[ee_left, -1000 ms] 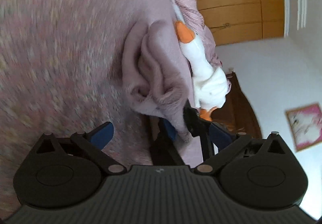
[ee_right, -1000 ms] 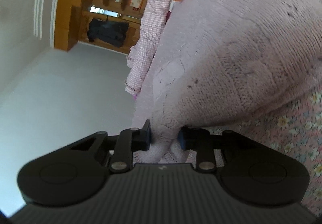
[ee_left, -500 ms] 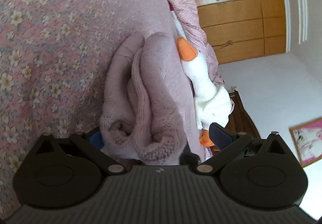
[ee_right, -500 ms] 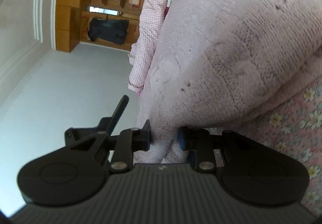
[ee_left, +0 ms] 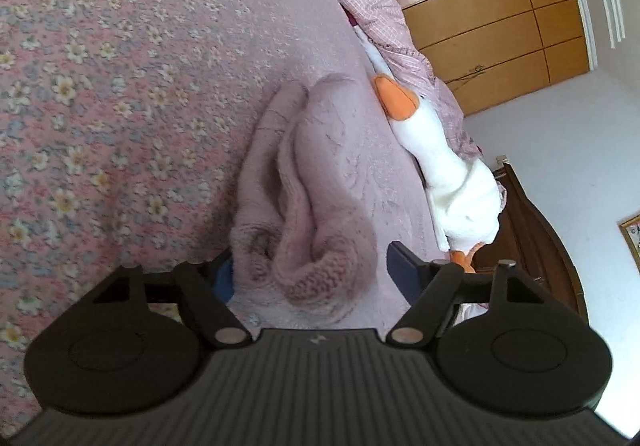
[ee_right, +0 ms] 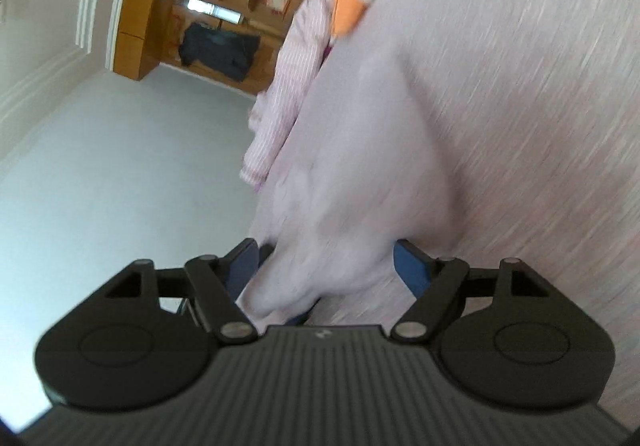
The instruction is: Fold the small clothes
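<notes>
Jaws of the right gripper (ee_right: 324,266), clamped on the mauve knitted sweater (ee_left: 304,197) half a second ago, now stand wide with the cloth loose between them. Left gripper (ee_left: 312,270) is likewise spread wide, holding nothing; the bunched sweater lies on the pink floral bedspread (ee_left: 100,85) beside a white plush goose (ee_left: 440,161).

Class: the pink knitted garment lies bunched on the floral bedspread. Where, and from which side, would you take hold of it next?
Grip the ribbed knit hem of the pink knitted garment, the thick rolled end nearest the open left gripper. Come straight in from that near side: the hem sits between its spread fingers, while the plush goose crowds the far edge. The right gripper is also open.
</notes>
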